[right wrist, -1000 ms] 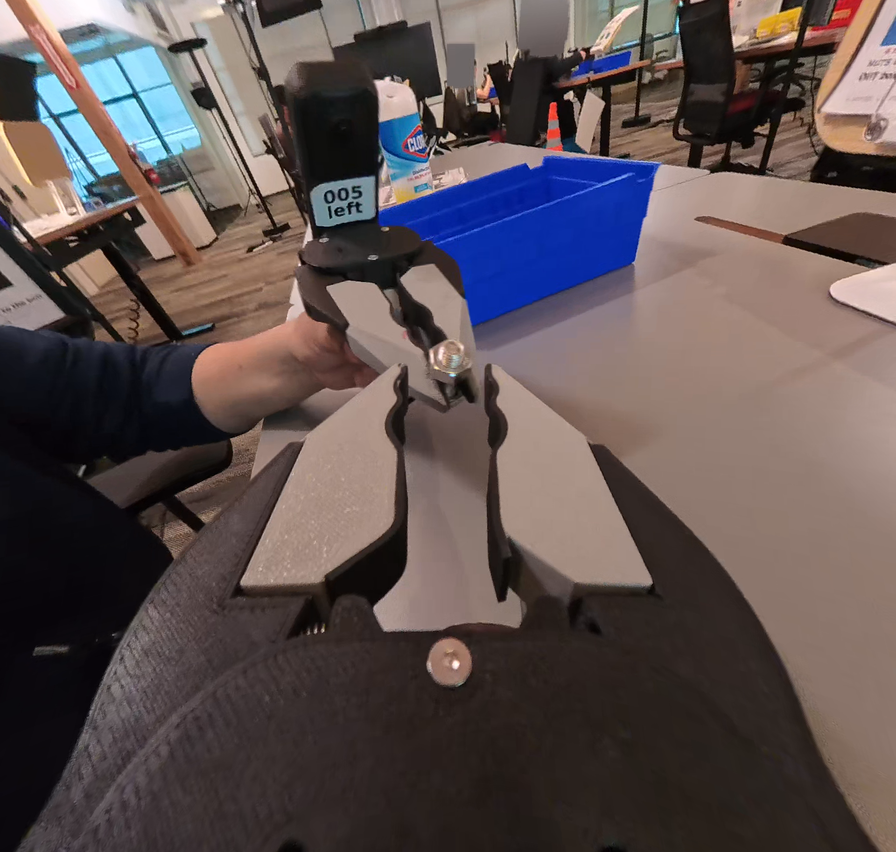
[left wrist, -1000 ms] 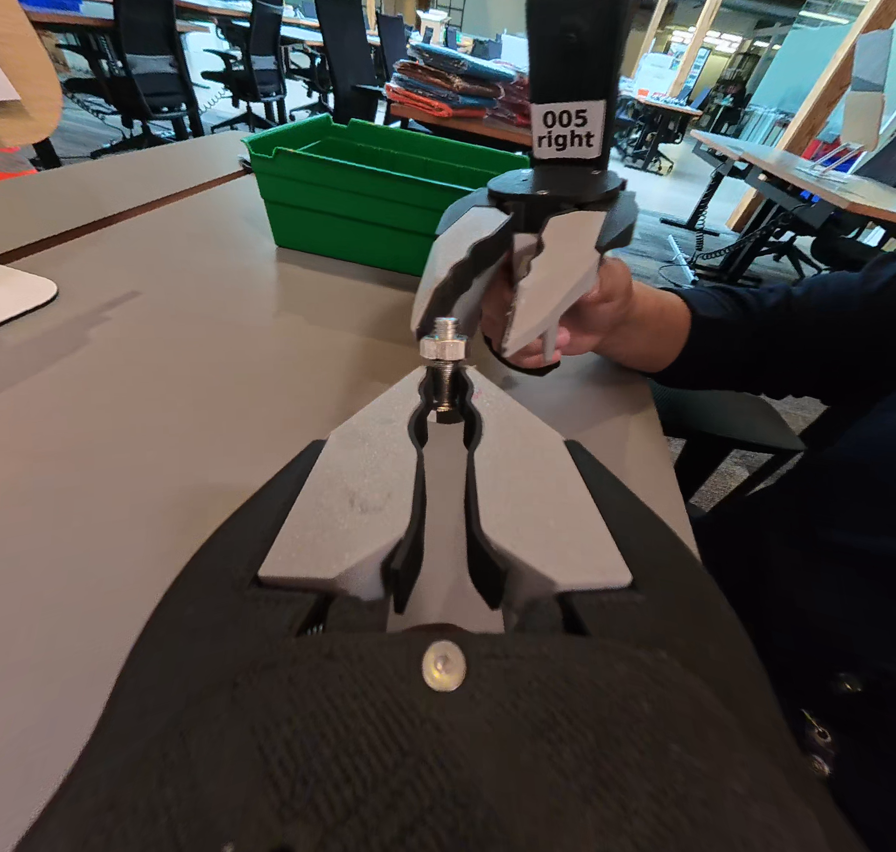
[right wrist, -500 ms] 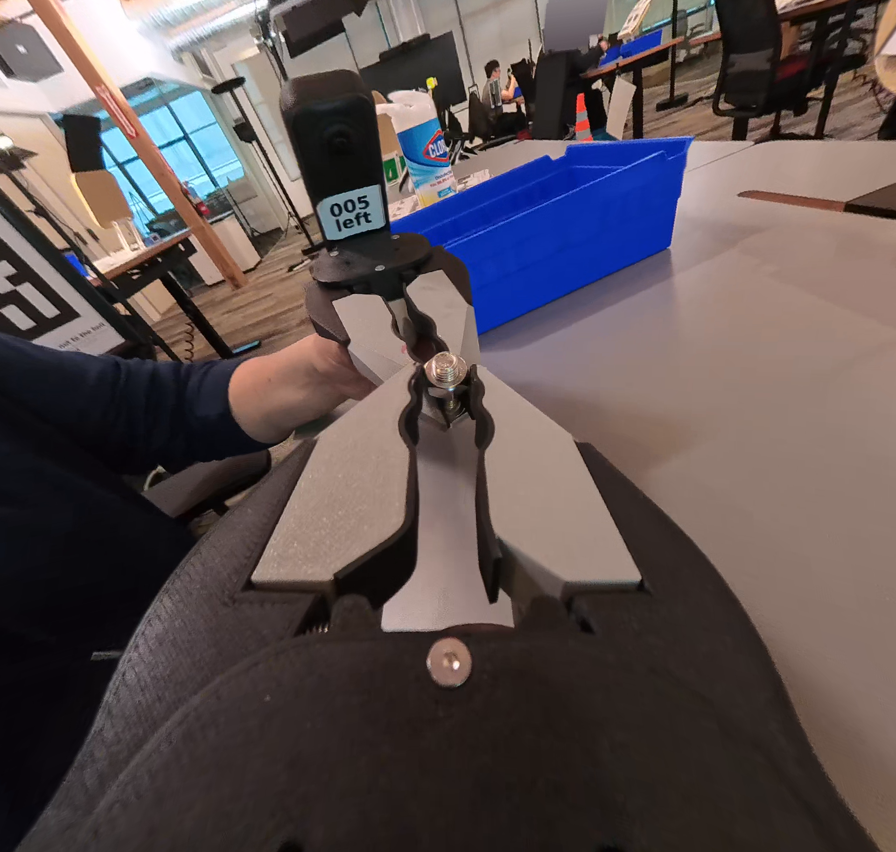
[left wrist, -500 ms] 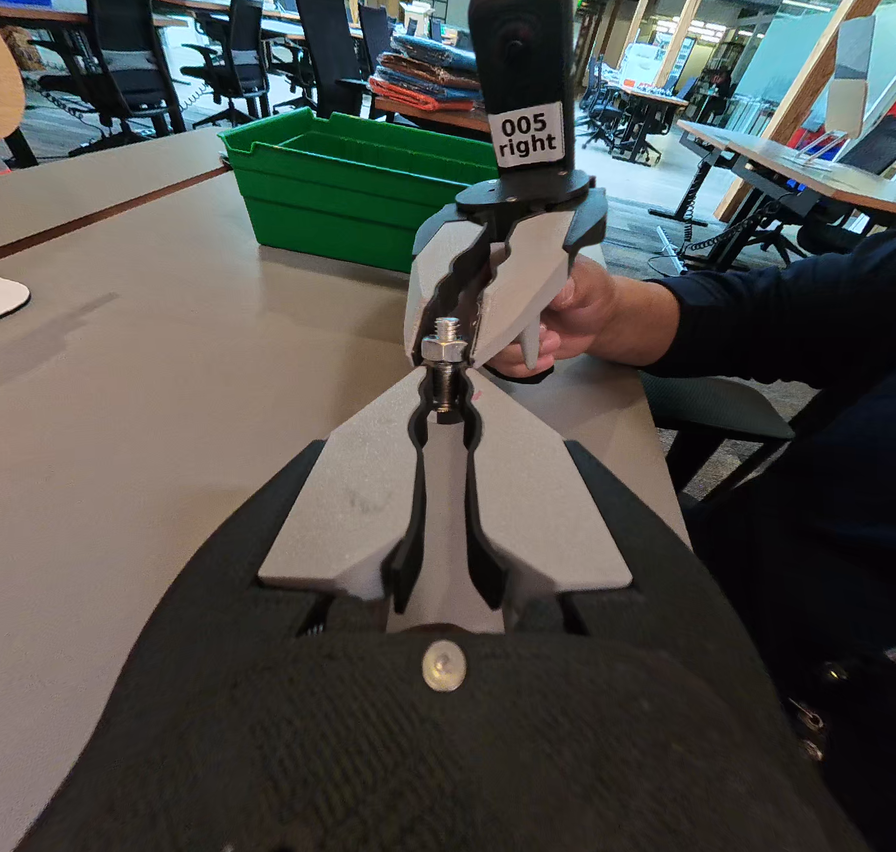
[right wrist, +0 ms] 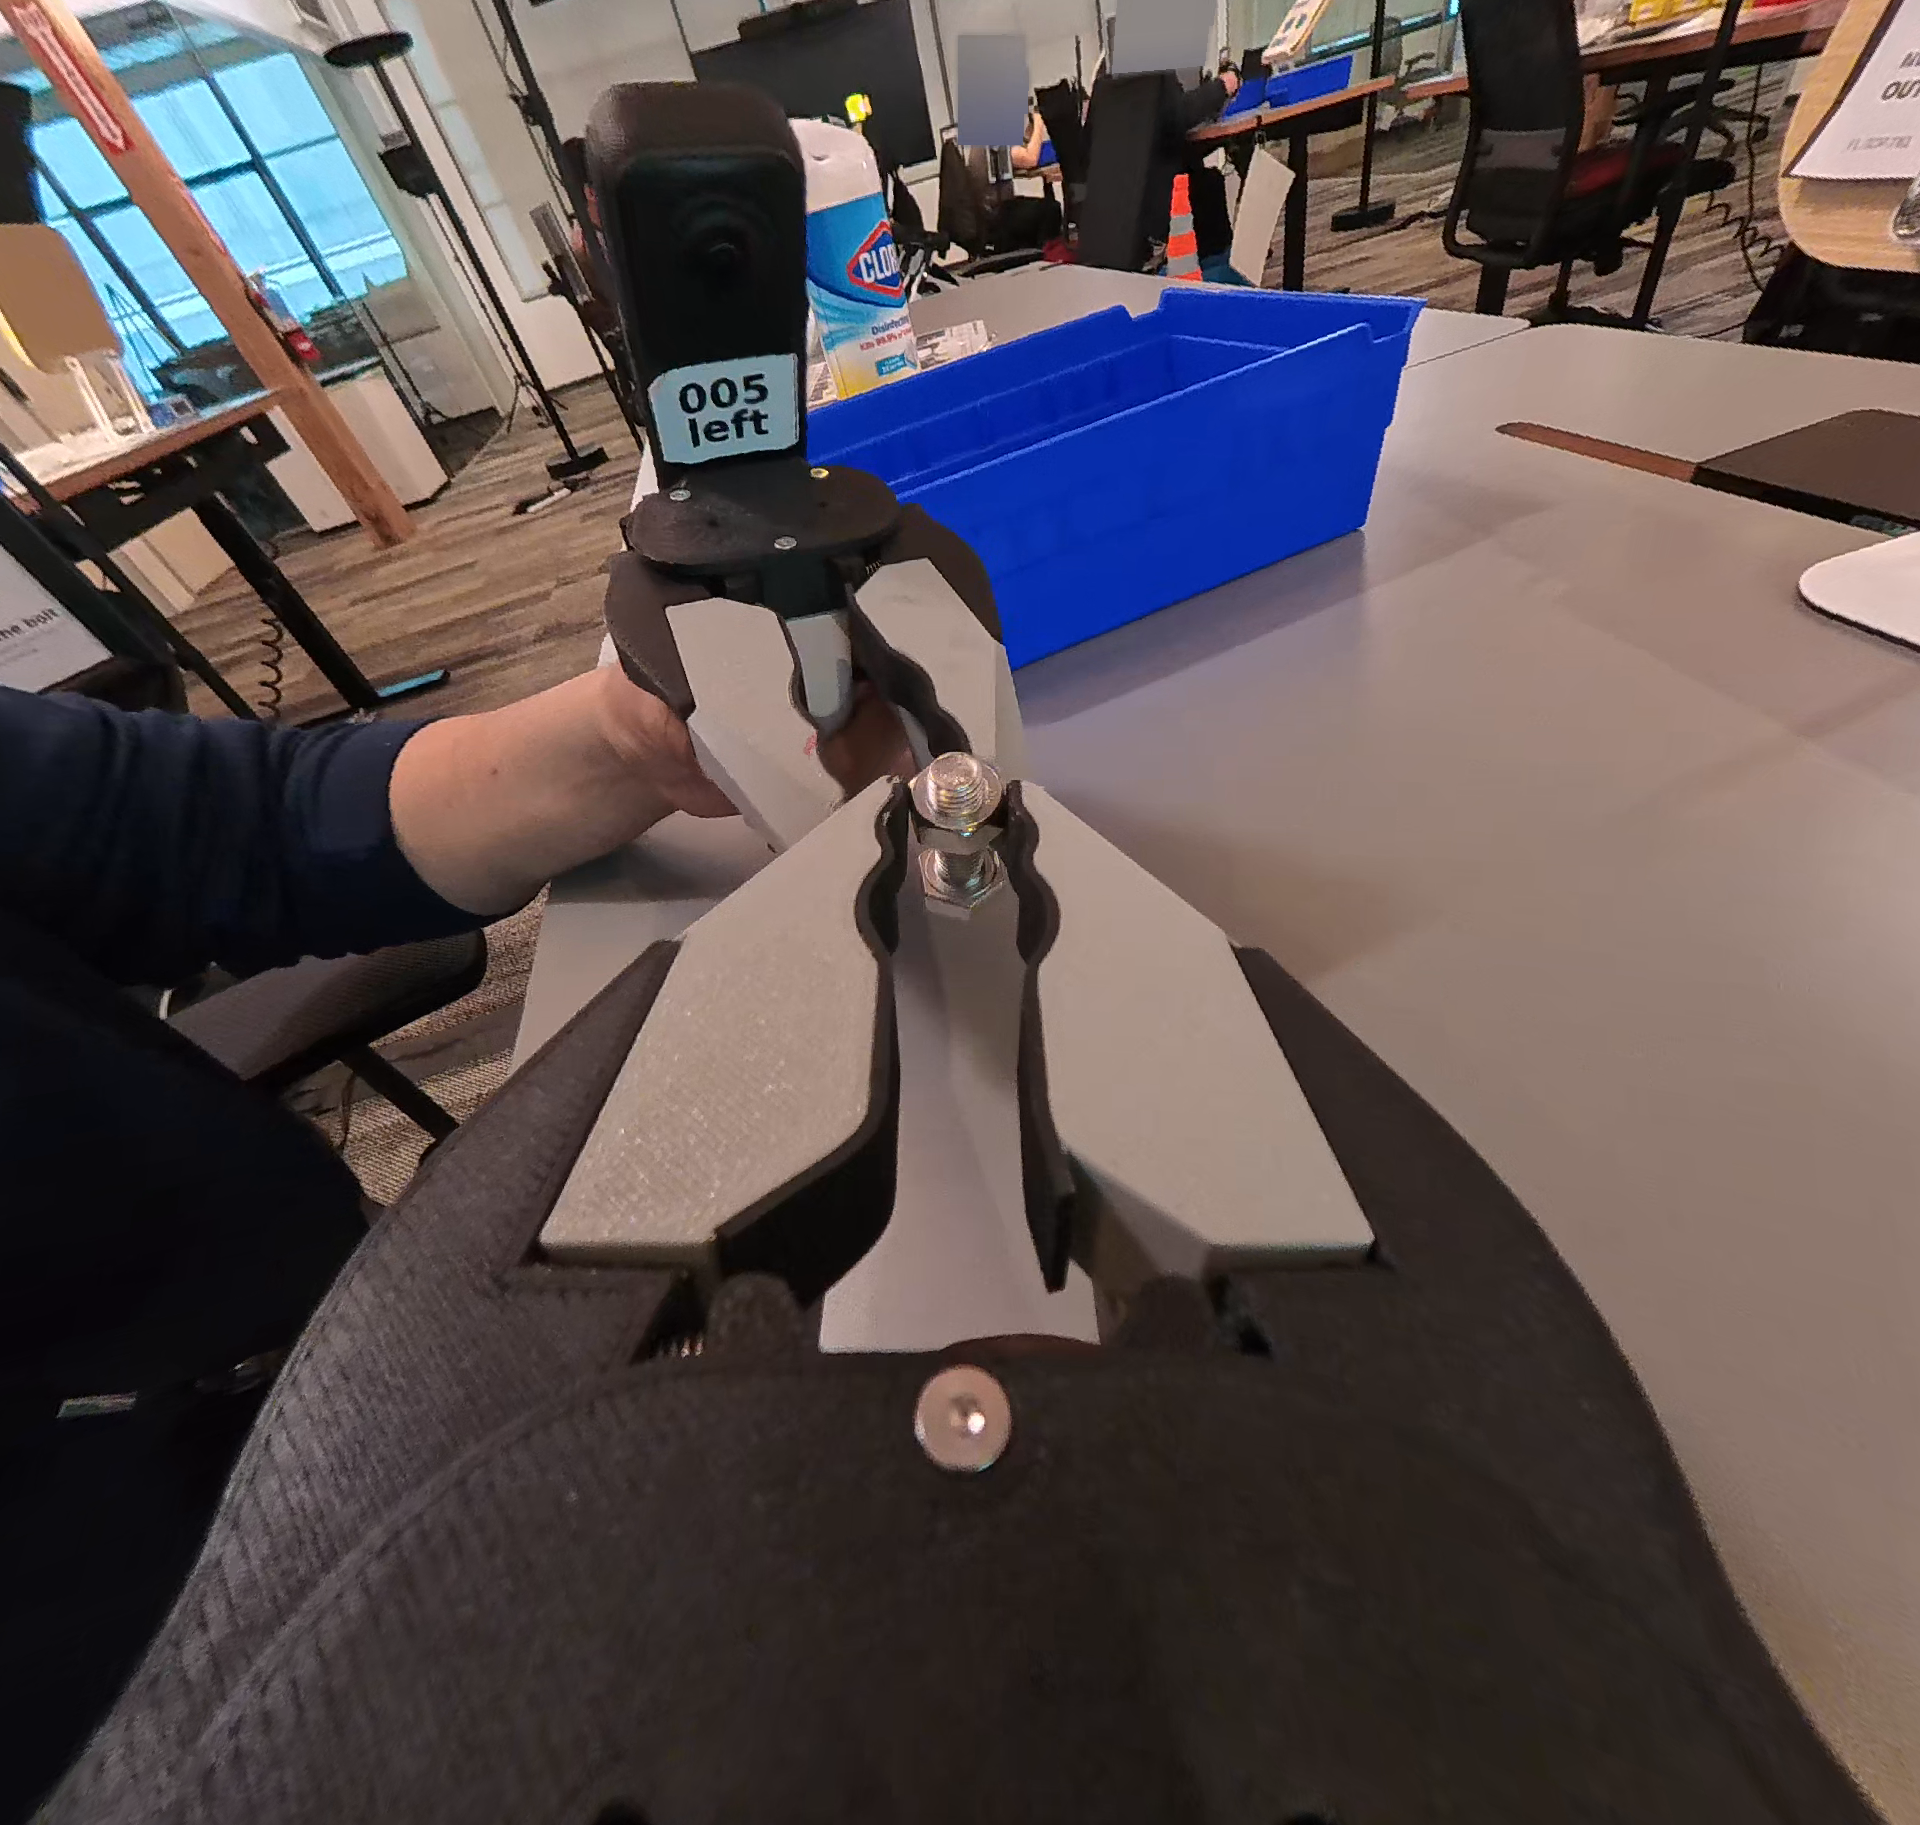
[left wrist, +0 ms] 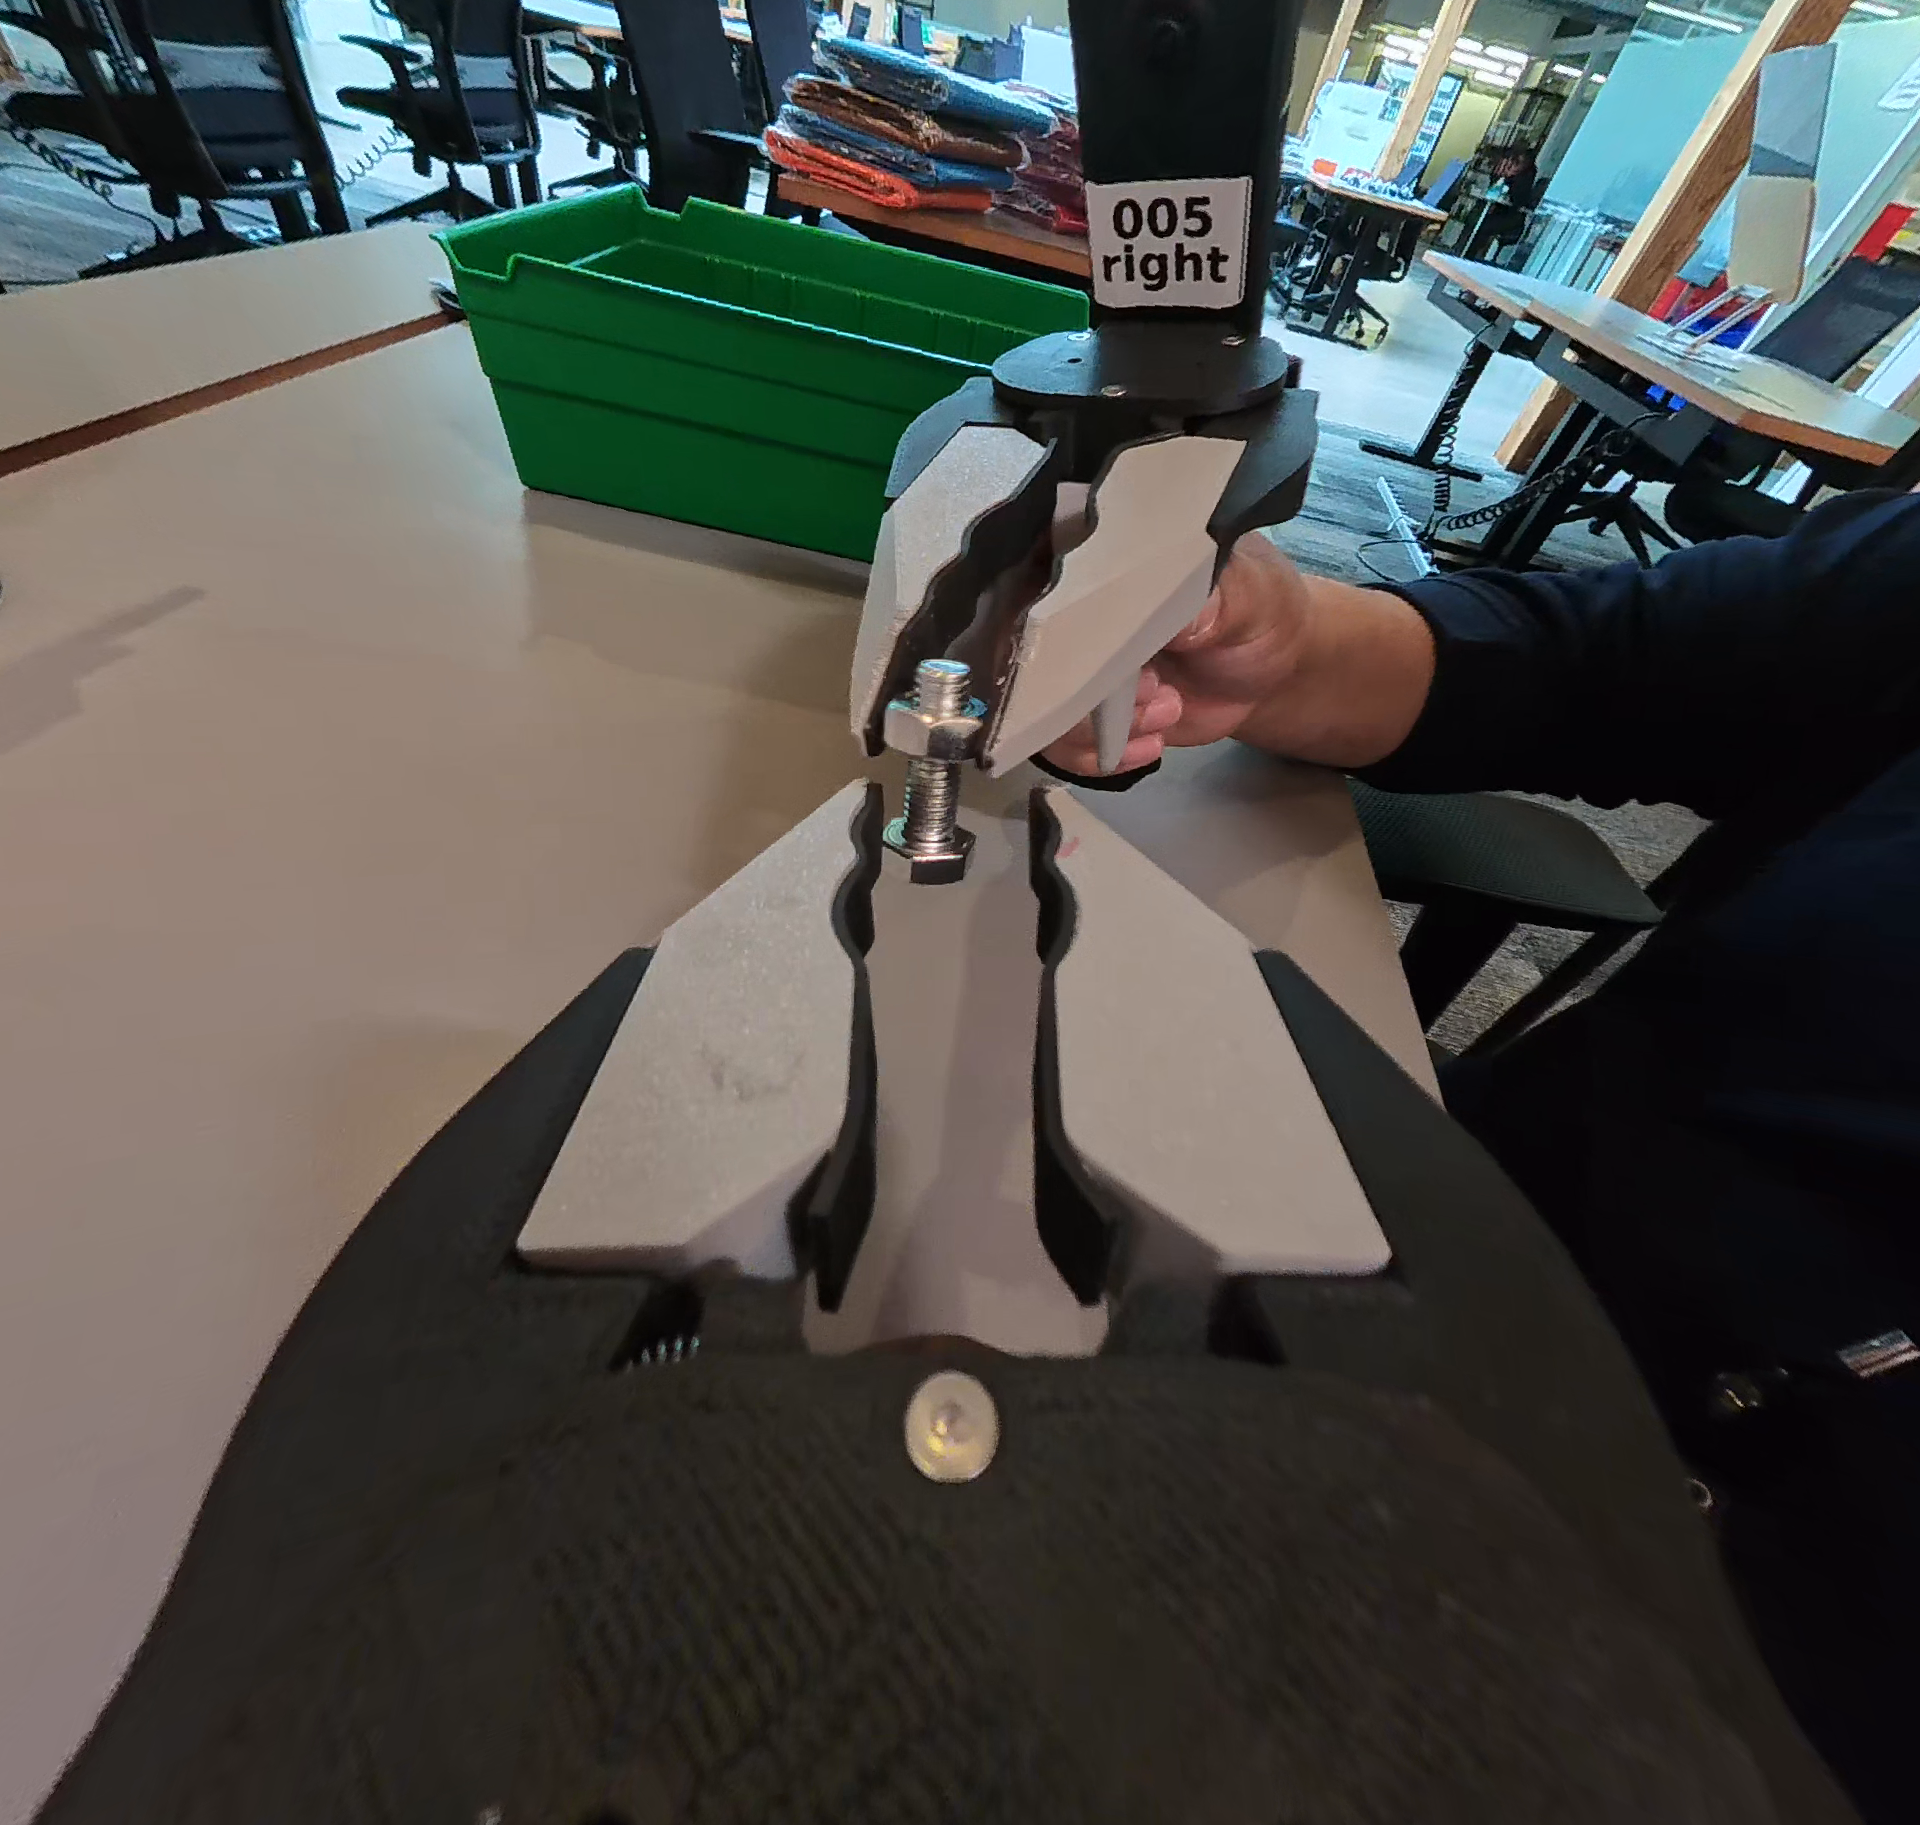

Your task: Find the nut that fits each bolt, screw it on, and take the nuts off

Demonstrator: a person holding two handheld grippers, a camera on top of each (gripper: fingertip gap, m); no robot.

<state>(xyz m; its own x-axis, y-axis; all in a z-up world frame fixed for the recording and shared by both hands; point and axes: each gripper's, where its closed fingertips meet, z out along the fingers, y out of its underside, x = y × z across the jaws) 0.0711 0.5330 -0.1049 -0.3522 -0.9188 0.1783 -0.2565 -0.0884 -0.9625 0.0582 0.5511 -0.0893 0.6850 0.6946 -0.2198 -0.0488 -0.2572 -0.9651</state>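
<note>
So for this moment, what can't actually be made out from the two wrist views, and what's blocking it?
- Green bin contents: left wrist view, hidden by its near wall.
- Blue bin contents: right wrist view, too shallow an angle.
- How tightly the nut sits on the bolt: threads inside it hidden.
- Left gripper fingertips in the right wrist view: behind the right gripper.
- Other nuts and bolts: none in frame.

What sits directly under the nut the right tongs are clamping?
Below the nut runs the bolt's threaded shank, ending in its hex head, hanging between the open left tongs without touching them. The right tongs hide the nut's side faces.
</note>
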